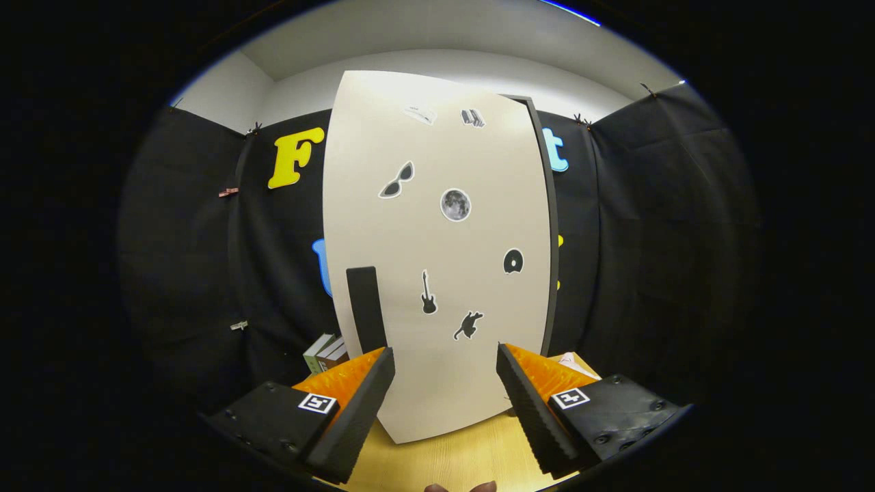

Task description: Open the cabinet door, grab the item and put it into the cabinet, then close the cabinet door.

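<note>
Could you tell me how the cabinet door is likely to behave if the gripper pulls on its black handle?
The cabinet door looks like a flat rigid panel, so it should swing as one piece rather than flex. The black handle is a slim upright bar near one edge, probably easy to pinch. The gripper has its jaws open, off the handle. The smooth face may offer little grip.
</note>
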The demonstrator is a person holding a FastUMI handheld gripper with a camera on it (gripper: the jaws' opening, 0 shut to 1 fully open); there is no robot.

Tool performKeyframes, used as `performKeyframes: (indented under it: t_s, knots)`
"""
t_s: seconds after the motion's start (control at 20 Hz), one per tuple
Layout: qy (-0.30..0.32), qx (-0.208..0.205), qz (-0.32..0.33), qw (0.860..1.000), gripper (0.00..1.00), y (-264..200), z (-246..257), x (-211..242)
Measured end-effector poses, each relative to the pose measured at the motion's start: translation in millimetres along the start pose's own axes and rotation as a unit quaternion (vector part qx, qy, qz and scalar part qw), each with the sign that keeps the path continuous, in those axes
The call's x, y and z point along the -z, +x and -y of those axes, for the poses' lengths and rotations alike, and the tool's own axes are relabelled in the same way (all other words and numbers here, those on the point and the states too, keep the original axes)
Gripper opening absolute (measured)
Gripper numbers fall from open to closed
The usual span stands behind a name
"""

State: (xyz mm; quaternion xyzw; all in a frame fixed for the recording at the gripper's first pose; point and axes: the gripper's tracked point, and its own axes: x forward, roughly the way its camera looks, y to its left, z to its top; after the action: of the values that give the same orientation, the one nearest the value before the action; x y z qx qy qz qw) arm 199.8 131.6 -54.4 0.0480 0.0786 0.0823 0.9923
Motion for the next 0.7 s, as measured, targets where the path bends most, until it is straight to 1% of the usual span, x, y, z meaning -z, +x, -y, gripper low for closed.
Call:
performKeyframes:
  t_s: [0.15,0.7]
  knots:
    - [-0.008,0.002,0.014,1.000,0.98,-8.2,4.5,-5.5]
    - [-0.004,-0.001,0.011,1.000,0.98,-21.0,13.9,0.9]
